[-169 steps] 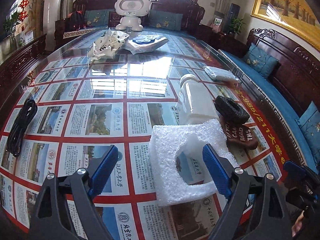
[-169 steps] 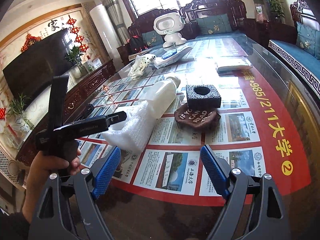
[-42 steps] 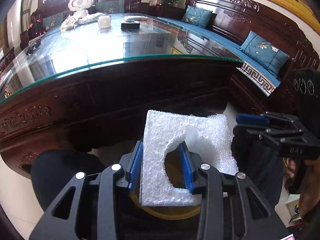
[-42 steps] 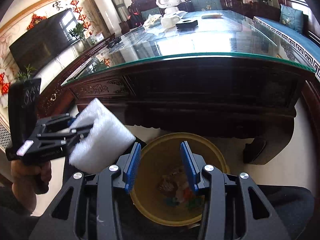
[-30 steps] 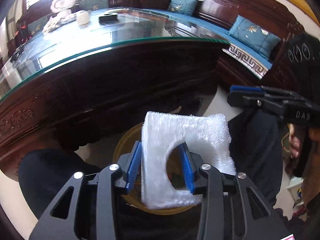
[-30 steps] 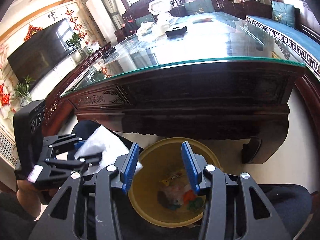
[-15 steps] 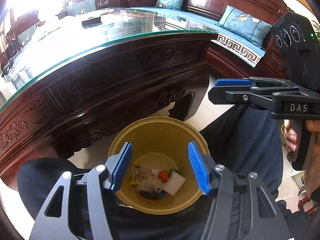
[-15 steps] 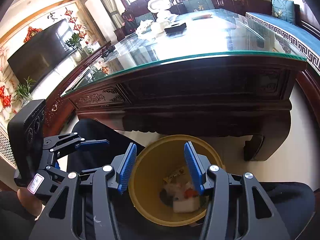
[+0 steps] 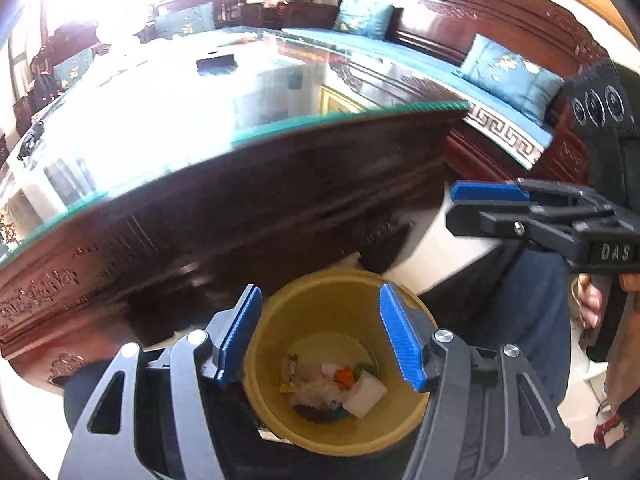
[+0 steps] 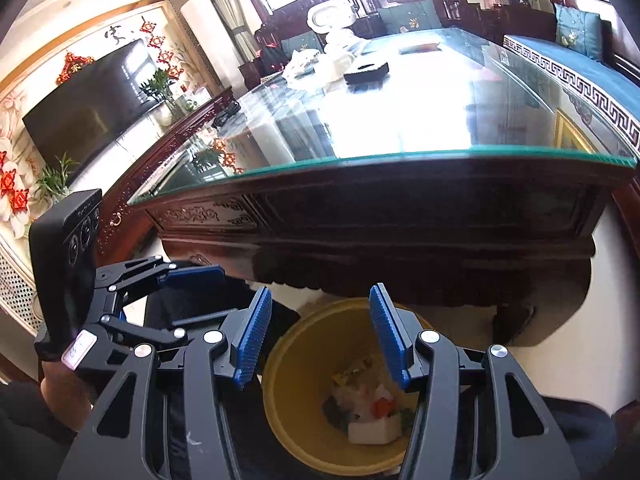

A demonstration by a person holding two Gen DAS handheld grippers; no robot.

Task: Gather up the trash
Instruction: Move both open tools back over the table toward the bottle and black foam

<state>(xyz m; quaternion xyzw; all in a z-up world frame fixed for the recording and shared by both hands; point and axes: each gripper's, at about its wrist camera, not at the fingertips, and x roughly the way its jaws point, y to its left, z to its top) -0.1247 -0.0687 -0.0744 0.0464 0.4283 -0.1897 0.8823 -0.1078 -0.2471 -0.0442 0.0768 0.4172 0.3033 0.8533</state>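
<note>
A yellow trash bin stands on the floor below both grippers; it also shows in the right wrist view. The white foam piece lies inside it among other scraps, and also shows in the right wrist view. My left gripper is open and empty above the bin. My right gripper is open and empty above the bin too. Each gripper shows side-on in the other's view: right gripper, left gripper.
A dark carved wooden table with a glass top stands just beyond the bin, with a black foam block and a white bottle far back on it. A wooden sofa with blue cushions is at the right. My legs flank the bin.
My left gripper carried the white foam piece from the table to over the bin, opened, and the foam dropped in. Since then both grippers stay open; the view has tilted up slightly.
</note>
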